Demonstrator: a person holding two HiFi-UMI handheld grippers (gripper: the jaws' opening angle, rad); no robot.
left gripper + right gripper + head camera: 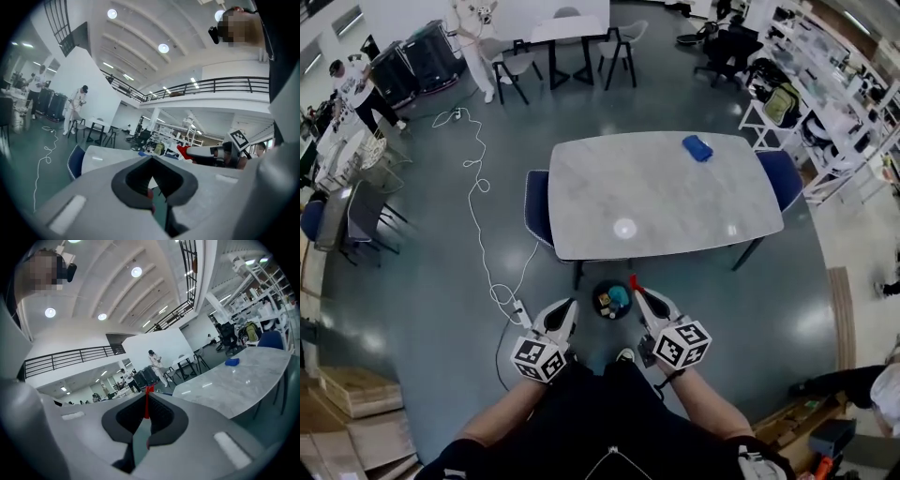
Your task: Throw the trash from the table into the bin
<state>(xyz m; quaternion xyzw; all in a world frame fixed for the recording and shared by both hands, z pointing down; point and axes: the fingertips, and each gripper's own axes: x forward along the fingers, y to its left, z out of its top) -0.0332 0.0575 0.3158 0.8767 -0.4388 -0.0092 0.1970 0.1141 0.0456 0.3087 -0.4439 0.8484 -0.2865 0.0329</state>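
Observation:
A small black bin [593,303] stands on the floor at the near edge of the white marble table [656,197], with bits of trash inside it. My right gripper [636,289] is just right of the bin, shut on a thin red piece of trash [632,280] that sticks out past its tips. That red strip [147,404] stands upright between the jaws in the right gripper view. My left gripper [569,307] hangs left of the bin, shut with nothing in it. A blue item [697,147] lies on the table's far right part.
Blue chairs [536,208] stand at both ends of the table. A white cable [476,187] runs over the floor to a power strip [522,315] beside my left gripper. Cardboard boxes [347,389] sit at lower left, shelves [834,103] at right, and people stand far back left.

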